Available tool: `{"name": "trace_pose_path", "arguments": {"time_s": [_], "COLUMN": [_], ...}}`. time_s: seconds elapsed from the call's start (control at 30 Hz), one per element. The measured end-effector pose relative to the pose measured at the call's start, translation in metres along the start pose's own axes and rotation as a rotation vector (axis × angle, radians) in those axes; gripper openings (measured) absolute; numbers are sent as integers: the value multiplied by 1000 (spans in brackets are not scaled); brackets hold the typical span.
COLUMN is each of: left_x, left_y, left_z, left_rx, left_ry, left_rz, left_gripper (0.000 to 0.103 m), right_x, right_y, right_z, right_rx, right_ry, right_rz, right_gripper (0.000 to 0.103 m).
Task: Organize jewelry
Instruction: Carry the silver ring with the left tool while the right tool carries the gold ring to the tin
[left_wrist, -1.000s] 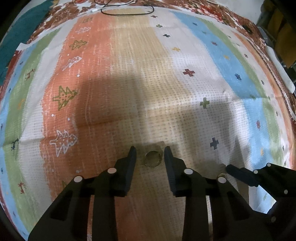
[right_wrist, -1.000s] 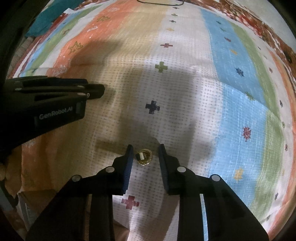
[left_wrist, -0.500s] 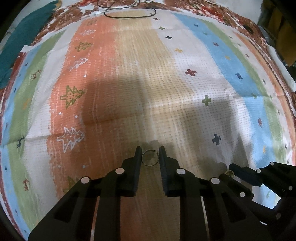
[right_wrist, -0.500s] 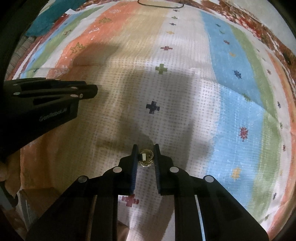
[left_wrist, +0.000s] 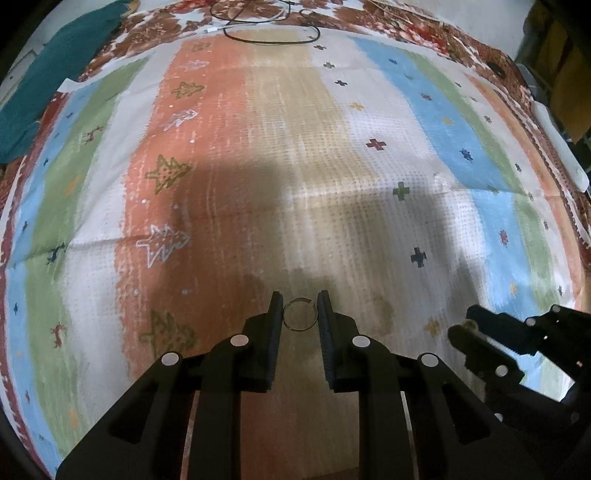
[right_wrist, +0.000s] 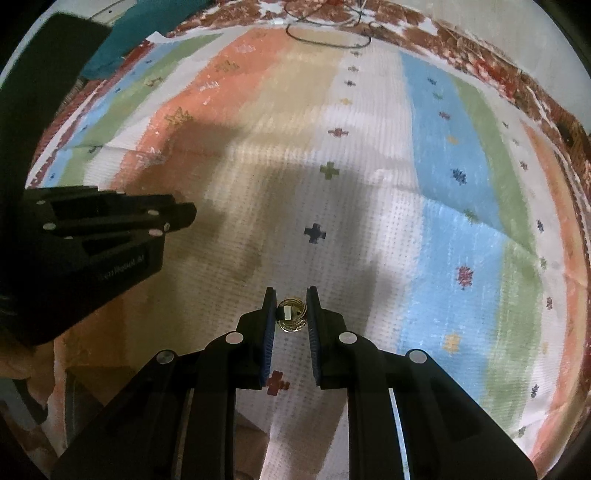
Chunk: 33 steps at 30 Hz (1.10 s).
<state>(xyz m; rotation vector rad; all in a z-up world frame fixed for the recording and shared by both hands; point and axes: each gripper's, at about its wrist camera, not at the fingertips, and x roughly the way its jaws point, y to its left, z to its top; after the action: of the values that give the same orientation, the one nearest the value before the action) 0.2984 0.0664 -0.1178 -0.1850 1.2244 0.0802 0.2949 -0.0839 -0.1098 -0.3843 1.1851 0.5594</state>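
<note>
- Two rings are now pinched, one per claw: our left gripper (left_wrist: 300, 308) has narrowed onto a thin plain wire ring (left_wrist: 300, 314), and our right gripper (right_wrist: 291, 304) has narrowed onto a chunkier gold ring of stacked bands (right_wrist: 291, 314). A second ago both pairs of jaws stood wider, with the rings lying loose between them.
- We judge both pickups done; the next step is carrying the rings to wherever they belong, and no box or tray shows in either view.
- The wire ring sits low in the centre of the left view, upright and held by its edges; it has a small gap at the top, so we would expect it to flex or slip easily.
- The gold ring sits low in the centre of the right view, with a small pale tag on its left side.
- Below lies a woven striped cloth (left_wrist: 369, 192) in orange, tan, white, blue and green, creased, printed with little crosses and trees.
- A black cable (left_wrist: 269, 37) loops at the top edge.
</note>
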Motion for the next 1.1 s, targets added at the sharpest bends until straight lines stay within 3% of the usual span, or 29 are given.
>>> {"name": "trace_pose_path", "arguments": {"time_s": [0.4, 1.1], "left_x": [-32, -89], "left_y": [2, -16], "left_z": [-19, -67], "left_rx": [6, 16], "left_ry": [-33, -112], "left_rz": [51, 21], "left_gripper": [18, 19], "right_x": [-30, -71], "right_y": [6, 17], "right_z": [-8, -40], "right_rx": [-5, -3], "right_ry": [-53, -117], "right_rz": [4, 34], "right_gripper": [17, 17]}}
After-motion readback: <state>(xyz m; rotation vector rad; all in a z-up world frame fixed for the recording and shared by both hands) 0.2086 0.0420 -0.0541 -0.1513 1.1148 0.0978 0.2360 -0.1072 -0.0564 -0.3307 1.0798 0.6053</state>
